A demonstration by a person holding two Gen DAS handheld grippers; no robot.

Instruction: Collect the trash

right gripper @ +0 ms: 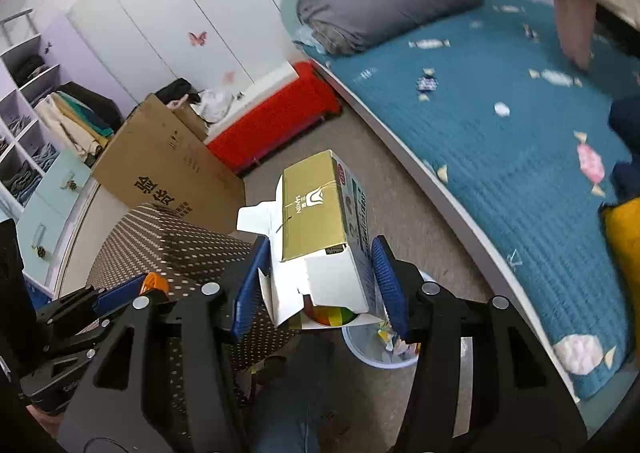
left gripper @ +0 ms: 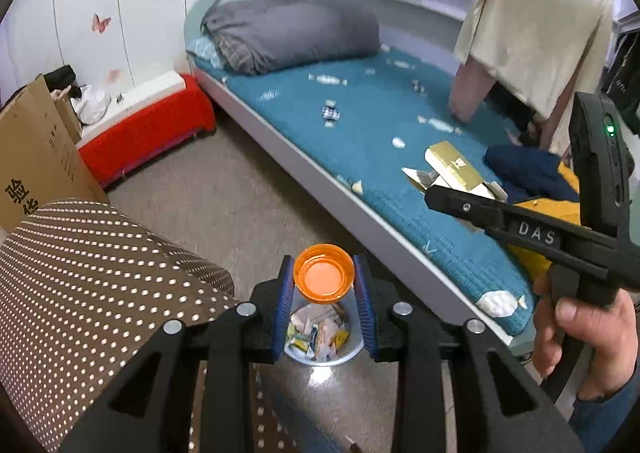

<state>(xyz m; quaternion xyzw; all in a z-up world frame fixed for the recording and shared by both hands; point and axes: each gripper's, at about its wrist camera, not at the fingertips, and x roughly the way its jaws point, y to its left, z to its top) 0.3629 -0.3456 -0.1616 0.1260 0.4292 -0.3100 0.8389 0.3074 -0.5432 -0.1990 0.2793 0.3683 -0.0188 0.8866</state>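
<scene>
Two hand-held tools carry trash above a clear bin on the floor beside the bed. The left tool grips an orange cap; the right tool grips a gold carton. Next, each probably needs lowering over the bin's rim, then releasing.

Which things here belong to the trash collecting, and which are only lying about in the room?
Belong to the job:
- orange cap, held in left claw
- gold carton, held in right claw
- clear bin holding wrappers, on the floor
- candy wrappers scattered on the bed

Just lying about:
- grey duvet
- cardboard box
- red bench
- dotted stool
</scene>
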